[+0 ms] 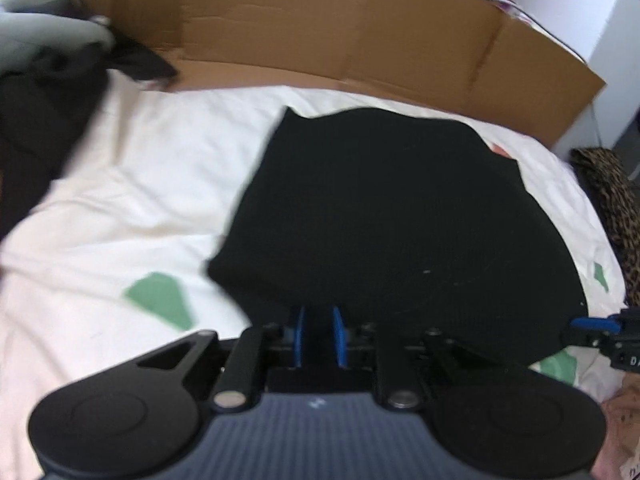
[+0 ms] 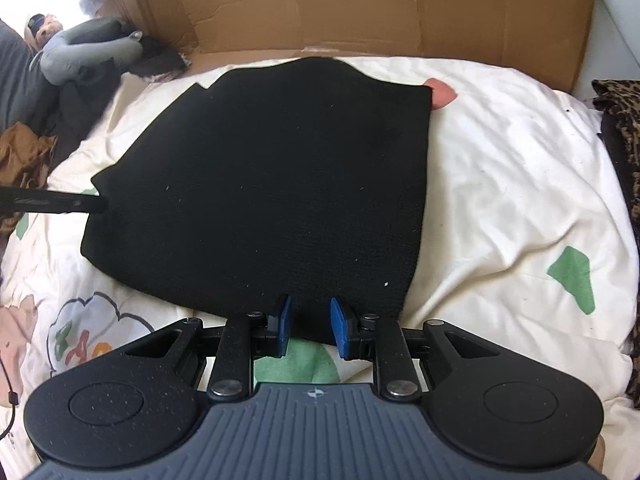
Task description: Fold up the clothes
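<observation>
Garment [image 2: 272, 184] edges flat, perhaps, on bedspread [image 2: 500, 168]

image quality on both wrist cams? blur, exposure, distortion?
Left wrist: motion blur smears the black garment edges, cardboard and green patch. Right wrist: sharp; lint specks show on the garment, window corner top left blown out. Both: strong fisheye bends the duvet, and the black fabric is underexposed, folds unreadable.

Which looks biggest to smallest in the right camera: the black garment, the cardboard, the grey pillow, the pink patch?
1. Black garment
2. Cardboard, though it lies farther off, so this is unsure
3. Grey pillow
4. Pink patch, partly hidden by the garment
</observation>
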`<state>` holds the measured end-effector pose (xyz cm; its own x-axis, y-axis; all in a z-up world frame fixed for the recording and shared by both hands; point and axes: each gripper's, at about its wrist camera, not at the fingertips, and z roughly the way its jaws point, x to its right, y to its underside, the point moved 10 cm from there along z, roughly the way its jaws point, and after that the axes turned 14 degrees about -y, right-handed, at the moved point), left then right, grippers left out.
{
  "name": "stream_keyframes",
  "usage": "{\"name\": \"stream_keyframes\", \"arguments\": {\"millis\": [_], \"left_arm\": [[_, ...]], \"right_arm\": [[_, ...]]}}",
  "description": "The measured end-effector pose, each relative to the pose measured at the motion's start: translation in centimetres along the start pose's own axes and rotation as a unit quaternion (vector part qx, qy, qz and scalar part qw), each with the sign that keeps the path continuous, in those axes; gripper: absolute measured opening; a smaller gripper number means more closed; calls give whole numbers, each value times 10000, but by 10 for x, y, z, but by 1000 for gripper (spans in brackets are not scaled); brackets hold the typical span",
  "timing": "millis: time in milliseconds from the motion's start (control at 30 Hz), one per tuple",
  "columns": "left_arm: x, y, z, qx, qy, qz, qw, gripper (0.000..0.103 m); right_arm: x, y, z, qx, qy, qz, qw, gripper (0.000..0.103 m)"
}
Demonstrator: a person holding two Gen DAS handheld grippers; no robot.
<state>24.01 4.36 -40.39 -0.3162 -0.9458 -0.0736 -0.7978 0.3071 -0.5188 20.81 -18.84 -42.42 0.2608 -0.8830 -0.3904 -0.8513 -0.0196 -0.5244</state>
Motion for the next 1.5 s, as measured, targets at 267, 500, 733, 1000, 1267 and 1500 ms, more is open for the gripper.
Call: {"name": "stream_keyframes", "arguments": {"millis": [267, 500, 733, 1000, 1267, 1500], "left_arm": [[-2, -2, 24, -77, -150, -36, 9999, 17], [-16, -2, 30, 10, -646, 112, 9978, 3], [-32, 4, 10, -9, -644, -275, 9975, 14], [-39, 23, -16, -124, -540, -509, 9972, 27], [-40, 43, -14, -394, -350, -571, 9970, 31], [-35, 50, -18, -418, -140, -736, 9963, 31]], "right_arm": [[6, 1, 4, -16, 46, 55, 10000, 28], [18, 0, -4, 39, 192, 163, 9997, 27], [20, 0, -24, 48, 18, 472, 9989, 28], [29, 12, -23, 42, -292, 1201, 9923, 29], [38, 28, -13, 59, -599, 2031, 9773, 32], [55, 36, -7, 383, -978, 3030, 9472, 40]]}}
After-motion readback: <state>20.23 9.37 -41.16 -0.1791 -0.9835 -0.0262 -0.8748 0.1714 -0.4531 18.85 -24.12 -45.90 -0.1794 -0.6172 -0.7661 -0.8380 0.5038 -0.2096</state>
